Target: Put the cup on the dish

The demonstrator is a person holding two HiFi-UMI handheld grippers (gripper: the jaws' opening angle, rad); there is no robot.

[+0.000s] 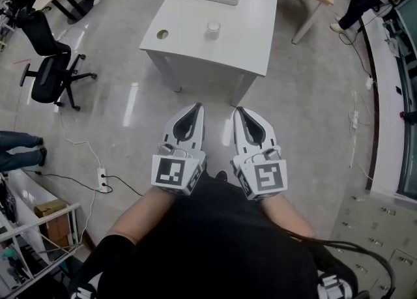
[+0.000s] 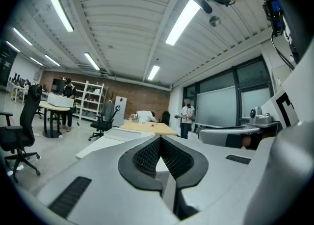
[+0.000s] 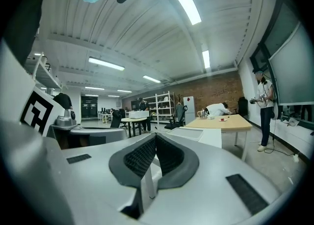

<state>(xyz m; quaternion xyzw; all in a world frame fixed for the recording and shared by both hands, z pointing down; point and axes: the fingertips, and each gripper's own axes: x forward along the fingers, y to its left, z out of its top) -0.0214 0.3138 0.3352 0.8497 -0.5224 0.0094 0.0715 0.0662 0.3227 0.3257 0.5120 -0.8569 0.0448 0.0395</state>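
**Cup straight ahead, well beyond both jaws**

Head view: my left gripper [image 1: 197, 106] and right gripper [image 1: 237, 110] sit side by side close to my body, both pointing forward at the white table [image 1: 241, 37]. The cup [image 1: 213, 28] stands upright on the table, well apart from both tips and almost on the line that runs between them, so I judge neither hand clearly nearer. The dish [image 1: 162, 34] lies on the same table to the cup's left, on my left gripper's side, near the cup but not touching it. With the cup's axis upright and my jaws about level, a grip from the side looks fitting, followed by a short carry leftward.

Left gripper view: the left gripper [image 2: 160, 137] has its jaws pressed together with nothing between them. The table edge shows beyond the tips; I cannot pick out the cup or dish here.

Right gripper view: the right gripper [image 3: 156, 135] likewise has its jaws together and empty. The table lies ahead and slightly right of the tips; the cup is not discernible.
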